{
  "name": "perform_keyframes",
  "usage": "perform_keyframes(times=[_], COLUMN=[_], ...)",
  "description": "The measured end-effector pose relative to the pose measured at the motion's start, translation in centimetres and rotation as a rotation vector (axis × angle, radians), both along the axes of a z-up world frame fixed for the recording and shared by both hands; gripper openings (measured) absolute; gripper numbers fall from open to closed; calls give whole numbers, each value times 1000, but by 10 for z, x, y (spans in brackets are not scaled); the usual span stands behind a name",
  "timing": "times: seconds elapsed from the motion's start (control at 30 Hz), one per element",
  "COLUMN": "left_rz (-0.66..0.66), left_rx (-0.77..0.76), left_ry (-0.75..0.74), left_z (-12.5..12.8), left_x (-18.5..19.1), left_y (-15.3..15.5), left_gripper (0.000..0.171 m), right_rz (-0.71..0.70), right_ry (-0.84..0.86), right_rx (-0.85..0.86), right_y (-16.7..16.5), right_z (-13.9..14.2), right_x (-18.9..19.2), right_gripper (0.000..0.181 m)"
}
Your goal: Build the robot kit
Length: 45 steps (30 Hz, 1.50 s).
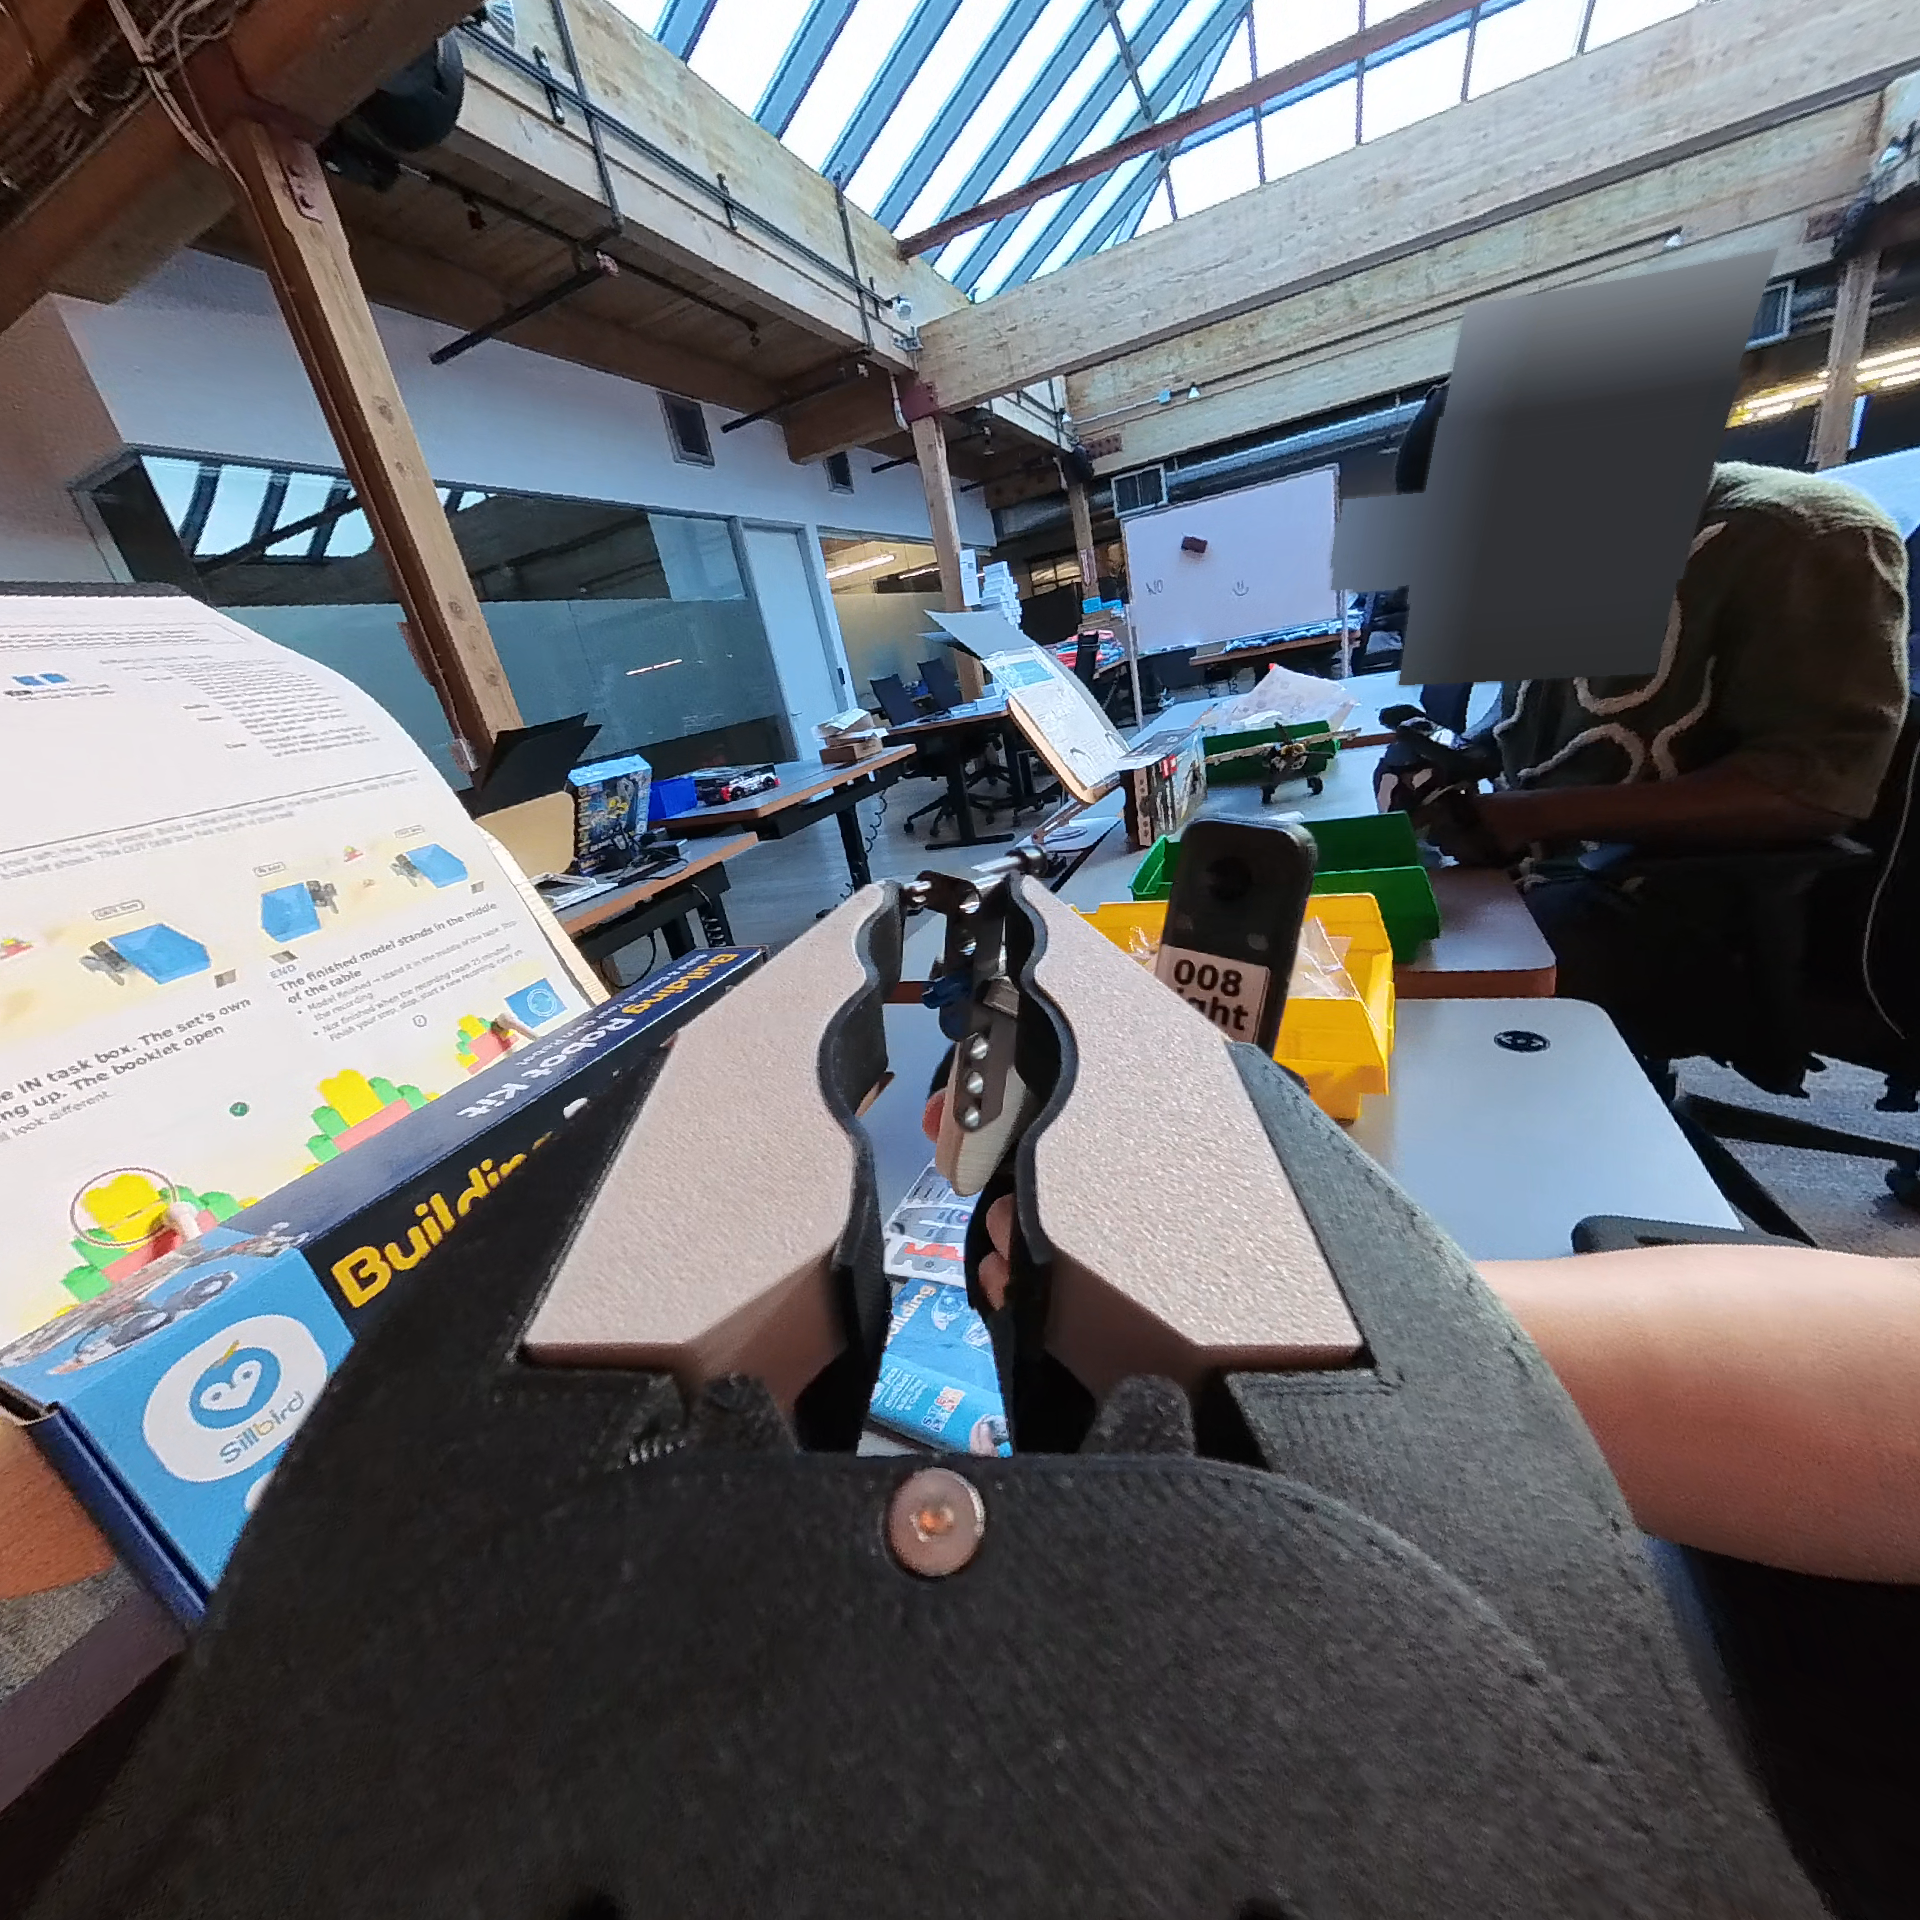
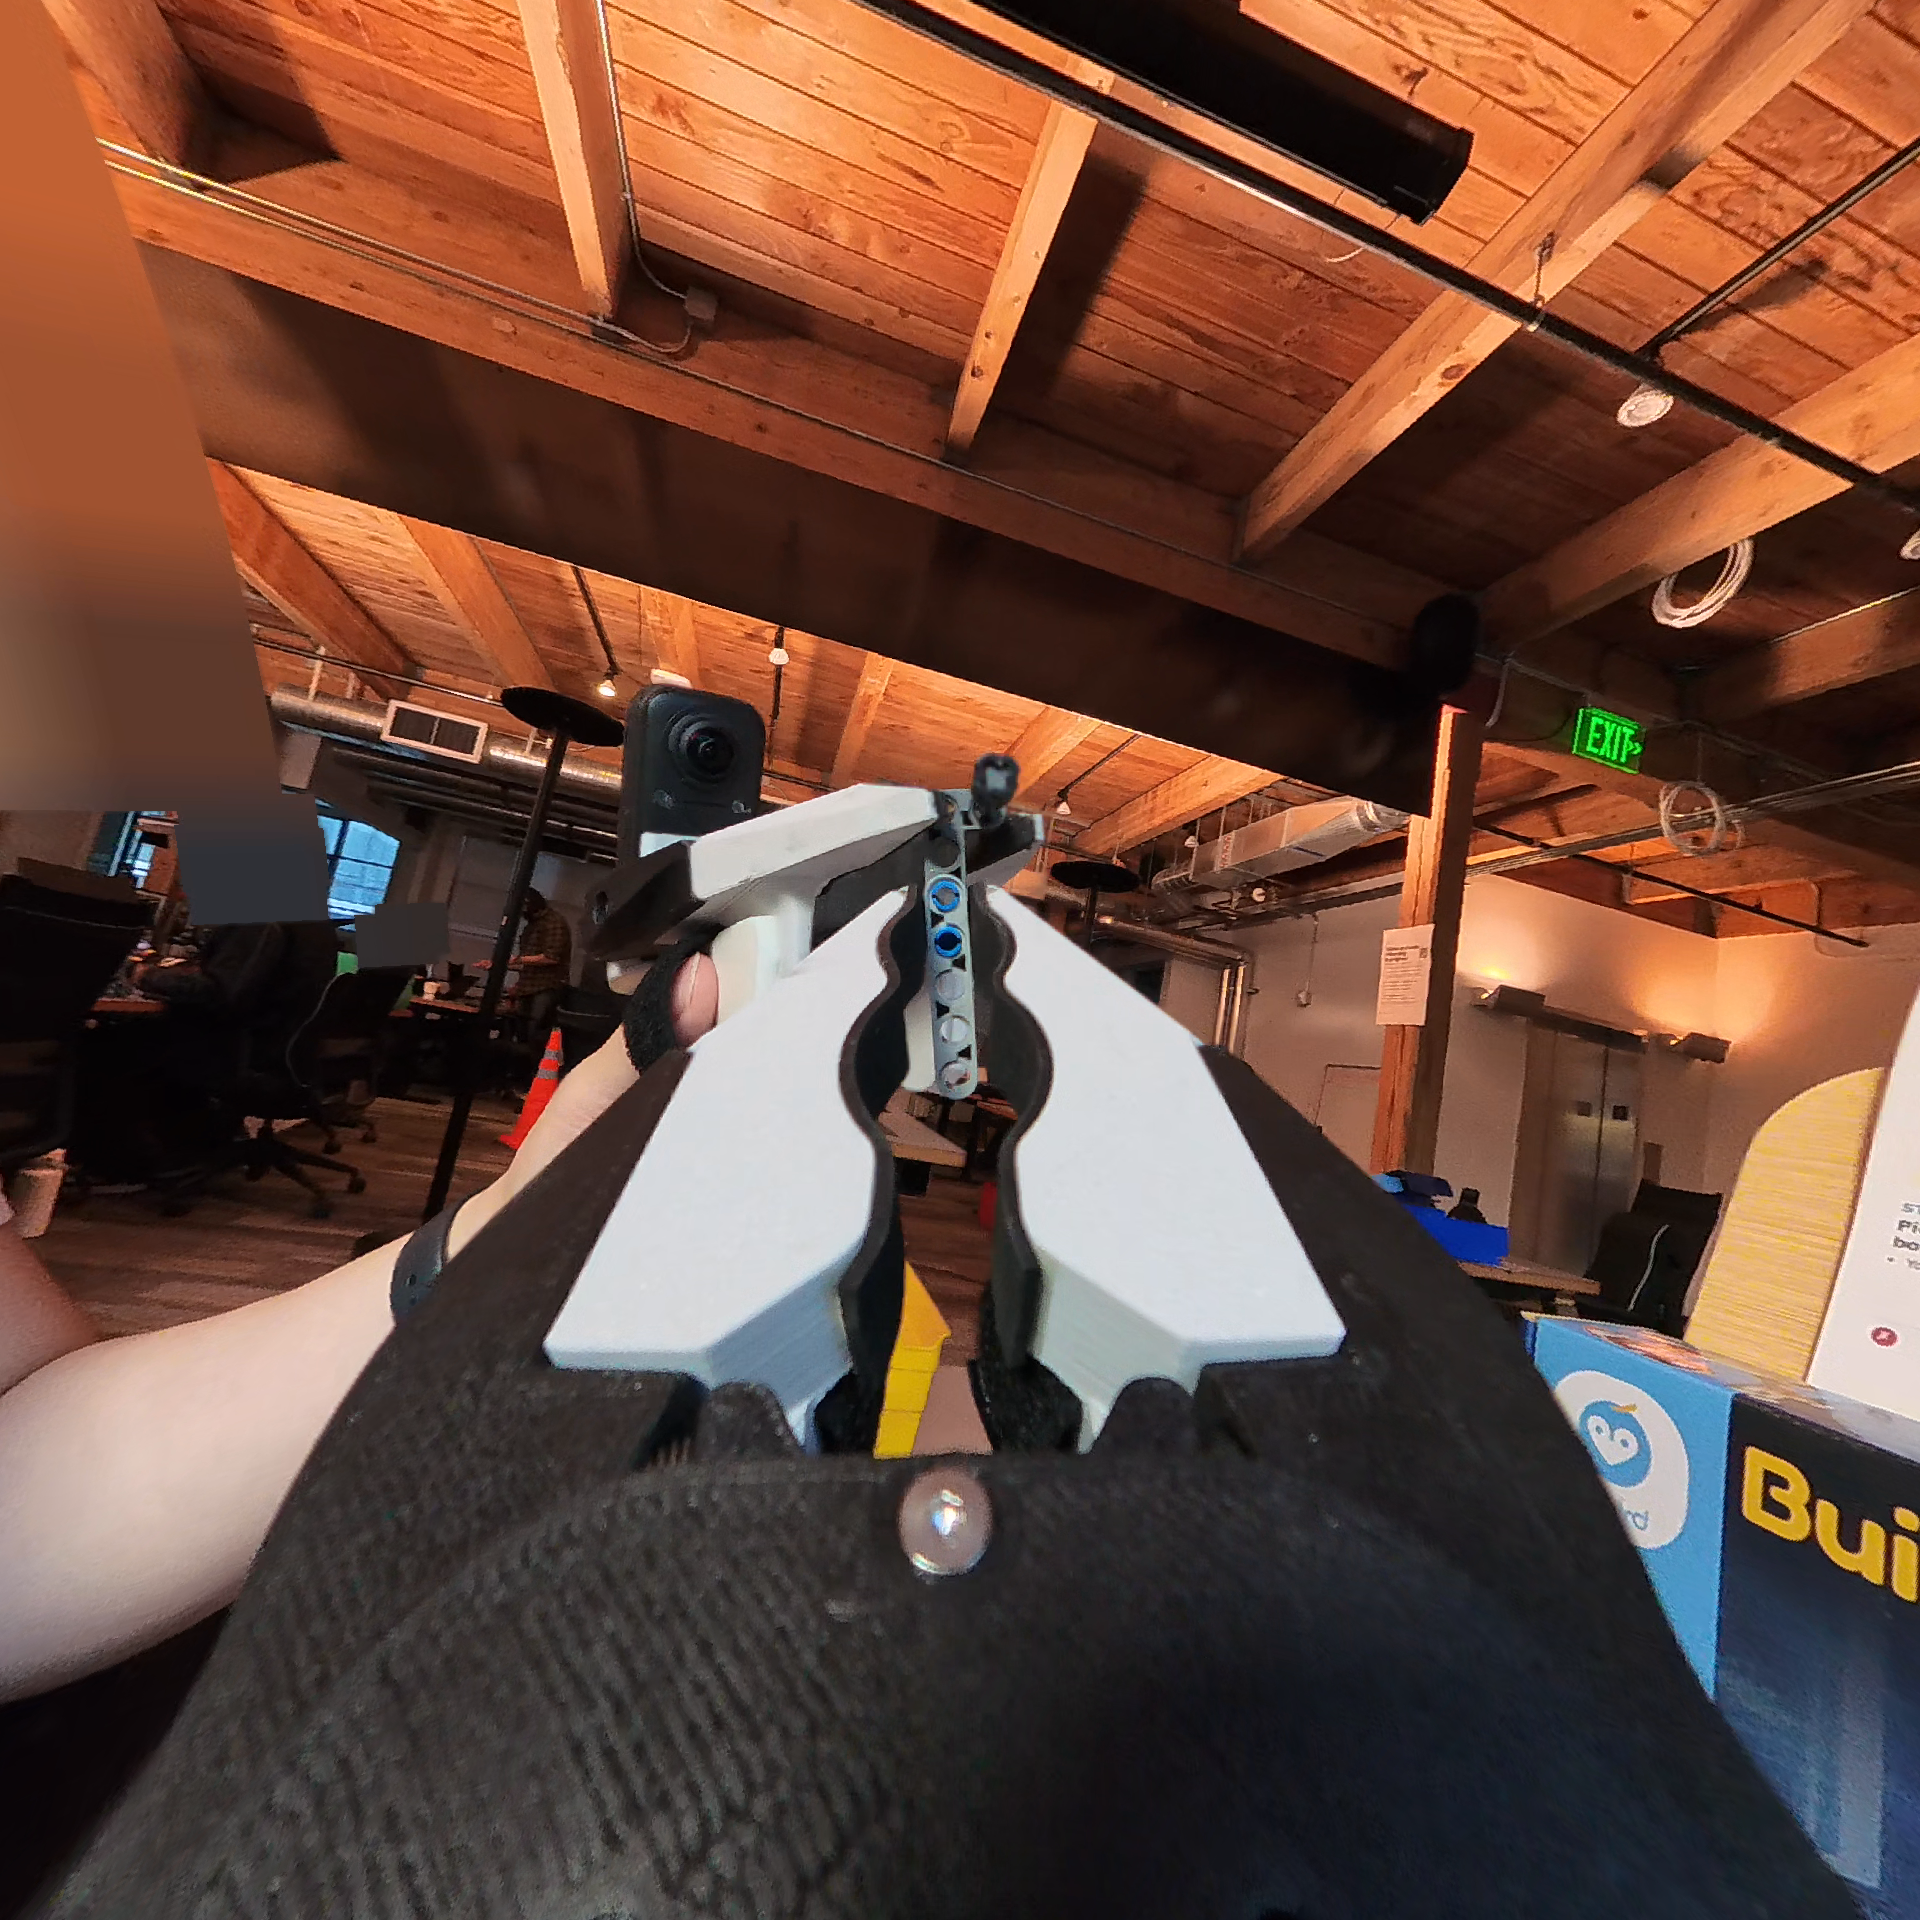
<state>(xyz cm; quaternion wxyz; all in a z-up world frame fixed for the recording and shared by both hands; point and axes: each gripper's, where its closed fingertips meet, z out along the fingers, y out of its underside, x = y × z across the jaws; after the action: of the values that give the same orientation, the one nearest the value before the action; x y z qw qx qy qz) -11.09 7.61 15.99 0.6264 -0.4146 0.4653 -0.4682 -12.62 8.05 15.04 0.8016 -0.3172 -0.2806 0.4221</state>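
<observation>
- Over the pale table (image 1: 1507,1122) we hold both tools raised, meeting tip to tip on one small part.
- At our left a big printed sheet (image 1: 208,831) stands curved. A blue and dark box (image 1: 208,1382) lies below it, just beside the left tool's body.
- Beyond the tools are a yellow bin (image 1: 1340,997) and green bins (image 1: 1371,862), well apart from the tips. A person sits at the next table, farther off.
- A booklet (image 1: 935,1340) lies flat on the table, showing through the gap under the left fingers.
- Our left gripper (image 1: 961,899) is narrow, pinching the top end of a grey holed beam (image 2: 951,997). In the right wrist view it comes in from the left, across the beam.
- Our right gripper (image 2: 951,904) is also narrow, clamped on the beam's middle. The lower end hangs free in the scalloped gap between its fingers.
- The beam's long axis runs along the right fingers and crosswise to the left ones, so each tool holds a different stretch.
- Two blue pins (image 2: 945,940) sit in its upper holes. A black pin (image 2: 994,774) sticks up past the top end, clear of both tools.
</observation>
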Motion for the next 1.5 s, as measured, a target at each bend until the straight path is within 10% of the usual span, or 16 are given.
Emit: perform_keyframes(times=[0.57,1.5], left_rz=[-2,-29], left_rx=[-41,-103], left_ry=[23,74], left_z=[-8,-16], left_x=[-11,-3], left_y=[18,15], left_gripper=[16,16], right_rz=[-340,-294], right_ry=[-462,-557], right_rx=[-56,-118], right_y=[10,7], right_z=[0,-14], right_x=[21,22], right_gripper=[12,5])
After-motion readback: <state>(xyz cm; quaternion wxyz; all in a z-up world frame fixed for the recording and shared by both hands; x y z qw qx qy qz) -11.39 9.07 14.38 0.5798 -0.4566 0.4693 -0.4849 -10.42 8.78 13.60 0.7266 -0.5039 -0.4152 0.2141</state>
